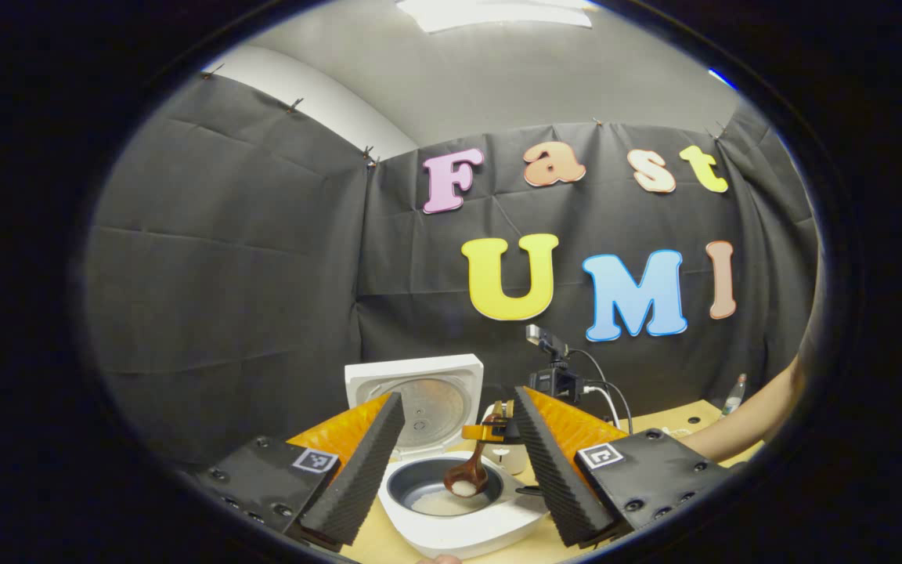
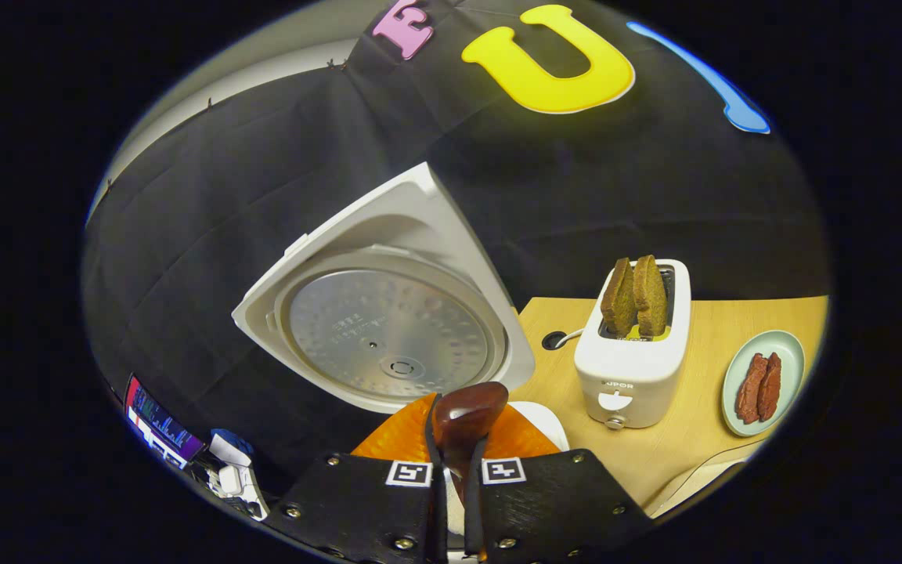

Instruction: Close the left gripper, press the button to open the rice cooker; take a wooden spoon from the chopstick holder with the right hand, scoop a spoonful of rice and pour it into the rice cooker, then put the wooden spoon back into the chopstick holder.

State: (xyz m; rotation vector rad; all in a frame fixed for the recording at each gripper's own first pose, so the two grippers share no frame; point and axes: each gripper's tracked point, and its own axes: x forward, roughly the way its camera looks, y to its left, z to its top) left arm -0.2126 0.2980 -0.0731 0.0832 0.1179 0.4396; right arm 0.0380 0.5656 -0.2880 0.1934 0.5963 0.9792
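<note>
Right gripper (image 2: 455, 462): your fingers pinch the wooden spoon (image 2: 463, 419).
Left gripper (image 1: 451, 470): spread wide, empty.
Spoon bowl: inside rice cooker (image 1: 459, 517) pot, 6 o'clock.
Pour: tip slowly, stay low.

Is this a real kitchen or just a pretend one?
Probably a pretend kitchen set up in a booth: black cloth wall, a rice cooker and toaster on a wooden table, plus a camera watching.

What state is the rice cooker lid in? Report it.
Open. The rice cooker lid stands raised behind the inner pot, its metal inner plate facing forward.
</note>
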